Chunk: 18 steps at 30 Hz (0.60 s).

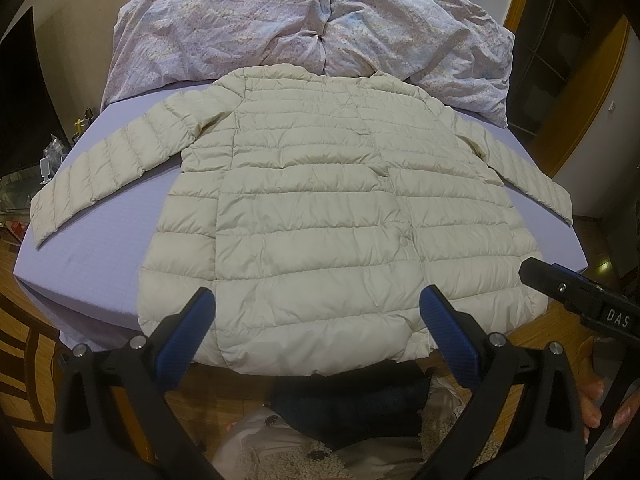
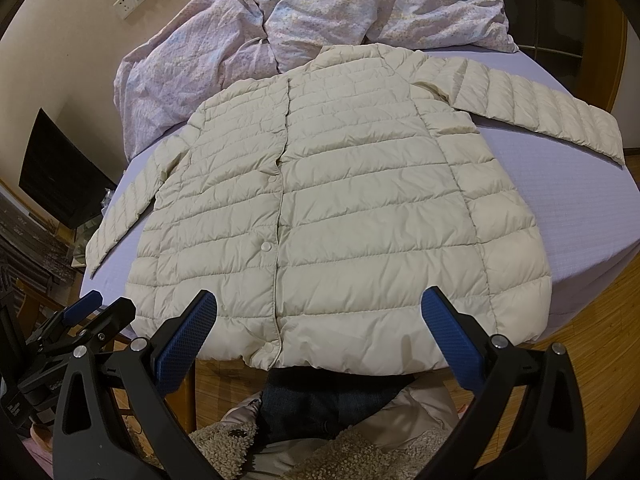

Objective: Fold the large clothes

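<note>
Two grippers hover at the near edge of a bed (image 1: 100, 248) where a cream quilted jacket (image 1: 320, 208) lies spread flat, front side up, its snap-button placket closed down the middle. Both sleeves stretch outward, the left sleeve (image 1: 100, 172) angling toward the near left and the right sleeve (image 2: 540, 112) reaching to the far right. The jacket's hem hangs slightly over the near edge of the lavender sheet. The left gripper (image 1: 318, 320) has its jaws released wide, the blue pads (image 1: 182, 340) above the hem and holding nothing. The right gripper (image 2: 320, 320) likewise has its jaws spread apart, empty, just short of the hem. A rumpled floral duvet (image 1: 312, 20) is heaped at the far end of the bed, touching the jacket's collar. Wooden flooring (image 2: 580, 360) shows beside the bed.
</note>
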Motion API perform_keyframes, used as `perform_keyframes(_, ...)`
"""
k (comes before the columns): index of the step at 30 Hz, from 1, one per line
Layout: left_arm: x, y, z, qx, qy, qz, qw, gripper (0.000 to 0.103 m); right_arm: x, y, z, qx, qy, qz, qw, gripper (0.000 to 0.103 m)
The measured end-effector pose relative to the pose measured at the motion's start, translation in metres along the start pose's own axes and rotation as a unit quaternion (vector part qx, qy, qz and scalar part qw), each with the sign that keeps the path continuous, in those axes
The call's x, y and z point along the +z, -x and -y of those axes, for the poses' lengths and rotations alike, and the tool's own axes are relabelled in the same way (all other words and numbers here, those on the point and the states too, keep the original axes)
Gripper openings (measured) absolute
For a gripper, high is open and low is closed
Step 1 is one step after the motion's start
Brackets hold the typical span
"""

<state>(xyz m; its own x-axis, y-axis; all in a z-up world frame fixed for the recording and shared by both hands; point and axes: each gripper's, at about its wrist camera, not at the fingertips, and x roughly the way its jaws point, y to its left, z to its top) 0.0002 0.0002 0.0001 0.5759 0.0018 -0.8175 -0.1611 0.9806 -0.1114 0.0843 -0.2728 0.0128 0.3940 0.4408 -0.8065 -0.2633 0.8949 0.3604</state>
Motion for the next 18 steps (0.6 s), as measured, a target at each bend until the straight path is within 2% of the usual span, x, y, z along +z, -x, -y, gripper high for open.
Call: perform_keyframes(18, -0.0001, 0.0002, 0.0000, -0.001, 0.000, 0.000, 1.0000, 0.101, 0.0018, -0.0012, -0.0015, -0.001, -0.001, 0.000, 1.000, 0.102)
